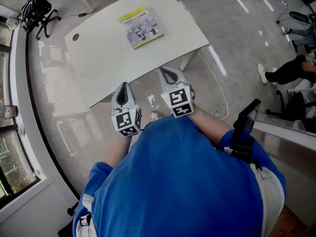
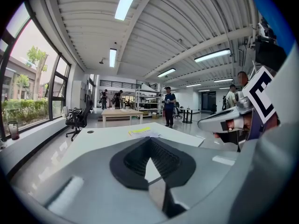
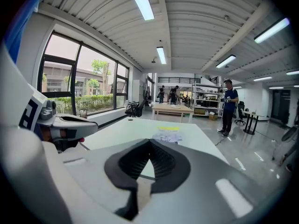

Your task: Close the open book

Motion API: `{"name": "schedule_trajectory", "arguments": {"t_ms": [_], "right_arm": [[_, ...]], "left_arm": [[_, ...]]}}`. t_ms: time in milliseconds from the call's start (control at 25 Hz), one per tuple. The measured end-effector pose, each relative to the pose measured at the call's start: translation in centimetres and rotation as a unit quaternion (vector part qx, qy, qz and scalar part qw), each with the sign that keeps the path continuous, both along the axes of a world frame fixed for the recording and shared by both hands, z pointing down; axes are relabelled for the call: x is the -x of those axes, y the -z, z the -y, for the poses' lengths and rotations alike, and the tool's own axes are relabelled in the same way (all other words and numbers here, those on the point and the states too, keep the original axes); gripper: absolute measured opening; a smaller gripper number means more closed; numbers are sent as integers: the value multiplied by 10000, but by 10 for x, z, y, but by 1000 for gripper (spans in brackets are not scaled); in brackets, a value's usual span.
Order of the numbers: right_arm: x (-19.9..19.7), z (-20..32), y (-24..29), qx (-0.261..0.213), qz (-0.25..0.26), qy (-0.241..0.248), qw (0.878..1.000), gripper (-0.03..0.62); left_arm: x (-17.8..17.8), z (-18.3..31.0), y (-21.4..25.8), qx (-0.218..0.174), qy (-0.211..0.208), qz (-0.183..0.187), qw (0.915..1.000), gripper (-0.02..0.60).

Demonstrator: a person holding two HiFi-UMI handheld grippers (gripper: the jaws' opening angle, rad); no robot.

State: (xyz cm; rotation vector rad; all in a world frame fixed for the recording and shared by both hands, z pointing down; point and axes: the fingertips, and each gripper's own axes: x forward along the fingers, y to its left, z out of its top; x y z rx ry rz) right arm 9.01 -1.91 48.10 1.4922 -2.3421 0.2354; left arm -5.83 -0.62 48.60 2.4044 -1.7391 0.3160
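Your left gripper and right gripper sit side by side, tips right at the near edge of the white bench, bodies back over the floor against your chest. Left fingers together, nothing between them. Right fingers together too, empty. Both point out across the bench top, slightly down.

The book lies flat on the far half of the bench, nearer the far right corner, yellow band toward the far edge. It looks like one flat rectangle; can't tell for sure if it's fully shut. It is well apart from both grippers, with only bare bench top between. It sits inside all edges and doesn't overhang.

A small dark round hole sits near the bench's left corner, well clear of the book. There is open floor on the right side of the bench, with a thin cable trailing there. An office chair stands beyond the far left corner. A seated person's legs are far right, well away.
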Motion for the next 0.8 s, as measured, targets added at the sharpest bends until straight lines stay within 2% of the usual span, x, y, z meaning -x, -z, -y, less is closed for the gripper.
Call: {"name": "schedule_trajectory", "arguments": {"t_ms": [240, 560, 800], "right_arm": [[-11, -3, 4, -20, -20, 4, 10000, 3], [-5, -1, 0, -18, -62, 1, 10000, 3], [18, 5, 1, -27, -93, 44, 9999, 3]], "left_arm": [[-11, -2, 2, -8, -44, 22, 10000, 6], [-8, 0, -1, -7, -143, 50, 9999, 6], [12, 7, -1, 28, -152, 44, 9999, 6]]}}
